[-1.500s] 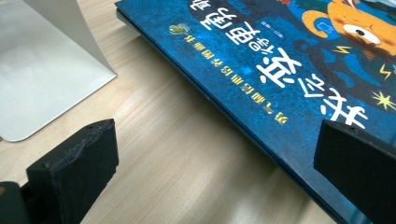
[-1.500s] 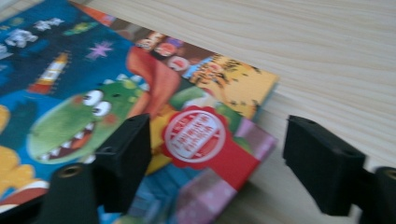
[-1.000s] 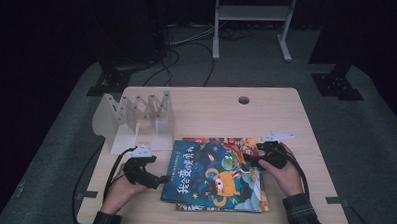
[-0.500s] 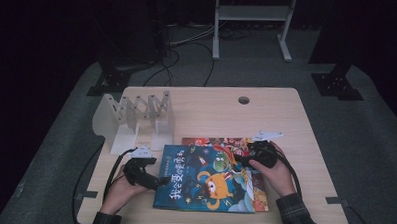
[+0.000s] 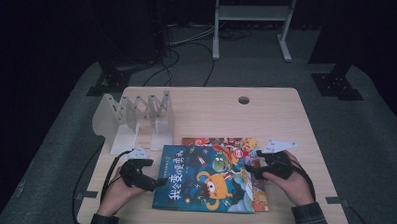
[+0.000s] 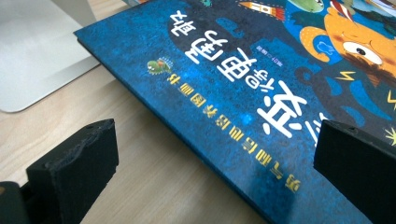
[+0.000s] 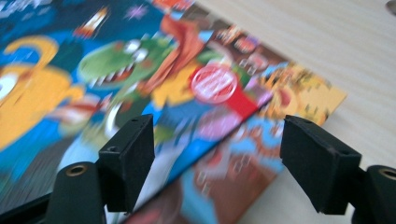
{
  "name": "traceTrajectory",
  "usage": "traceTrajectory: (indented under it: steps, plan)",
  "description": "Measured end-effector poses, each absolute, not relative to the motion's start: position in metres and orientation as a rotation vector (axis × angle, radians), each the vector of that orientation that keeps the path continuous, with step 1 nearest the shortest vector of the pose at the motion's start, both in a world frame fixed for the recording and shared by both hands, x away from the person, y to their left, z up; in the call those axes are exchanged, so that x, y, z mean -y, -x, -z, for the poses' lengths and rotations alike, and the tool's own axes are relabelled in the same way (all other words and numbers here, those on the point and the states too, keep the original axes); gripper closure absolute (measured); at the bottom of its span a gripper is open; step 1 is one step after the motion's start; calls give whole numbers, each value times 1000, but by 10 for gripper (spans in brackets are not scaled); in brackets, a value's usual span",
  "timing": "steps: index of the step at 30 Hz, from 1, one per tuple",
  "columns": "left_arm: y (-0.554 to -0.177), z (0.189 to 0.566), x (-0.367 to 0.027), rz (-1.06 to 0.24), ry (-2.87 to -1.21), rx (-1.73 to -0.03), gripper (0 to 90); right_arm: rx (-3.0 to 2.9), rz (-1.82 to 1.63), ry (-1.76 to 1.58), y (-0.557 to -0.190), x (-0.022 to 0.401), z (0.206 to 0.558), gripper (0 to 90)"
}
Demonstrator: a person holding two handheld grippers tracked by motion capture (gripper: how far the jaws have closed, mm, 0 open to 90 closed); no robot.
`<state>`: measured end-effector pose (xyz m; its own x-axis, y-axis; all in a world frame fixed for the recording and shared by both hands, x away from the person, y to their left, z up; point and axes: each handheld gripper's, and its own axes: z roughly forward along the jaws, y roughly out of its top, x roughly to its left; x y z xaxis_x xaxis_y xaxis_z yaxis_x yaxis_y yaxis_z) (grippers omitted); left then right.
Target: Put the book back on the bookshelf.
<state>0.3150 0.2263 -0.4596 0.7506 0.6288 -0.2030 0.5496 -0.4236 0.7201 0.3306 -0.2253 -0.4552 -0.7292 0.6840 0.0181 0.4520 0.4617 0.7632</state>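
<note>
A blue picture book (image 5: 204, 179) lies askew on top of a second, orange-red picture book (image 5: 220, 142) at the table's near edge. My left gripper (image 5: 156, 182) rests at the blue book's left edge. In the left gripper view that gripper (image 6: 215, 168) is open, its jaws wide to either side of the cover's edge (image 6: 243, 84). My right gripper (image 5: 249, 170) sits over the books' right side. In the right gripper view its jaws (image 7: 215, 158) have just narrowed a little. They stand apart above the blue book (image 7: 70, 93) and the lower book (image 7: 299, 98), pressing on neither.
A white accordion-style book rack (image 5: 136, 115) stands at the table's back left, and its base (image 6: 32, 51) is close to the blue book's corner. A cable hole (image 5: 244, 100) is at the table's (image 5: 286, 120) far edge. Cables trail off the left side.
The blue book has slid and turned leftward off the lower book. My right gripper has moved left along with it. The left gripper stayed put.
</note>
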Motion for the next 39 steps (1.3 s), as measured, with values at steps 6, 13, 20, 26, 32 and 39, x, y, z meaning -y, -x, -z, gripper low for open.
traceTrajectory:
  steps: [6, 13, 20, 26, 32, 39]
  plan:
    - [-313, 464, -227, -112, -2127, -894, 0, -2442, -1113, -934, -315, 237, 462, 248]
    - [-312, 471, -224, -81, -2126, -901, 0, -2465, -1112, -902, -313, 240, 467, 242]
    - [-311, 476, -221, -8, -2092, -904, 0, -2468, -1119, -895, -314, 240, 468, 237]
    - [-312, 479, -226, 36, -2076, -922, 0, -2474, -1143, -877, -316, 230, 469, 236]
    - [-314, 483, -233, 78, -2053, -937, 0, -2480, -1152, -872, -318, 226, 470, 235]
    - [-313, 484, -235, 111, -2059, -931, 0, -2489, -1157, -849, -319, 217, 470, 236]
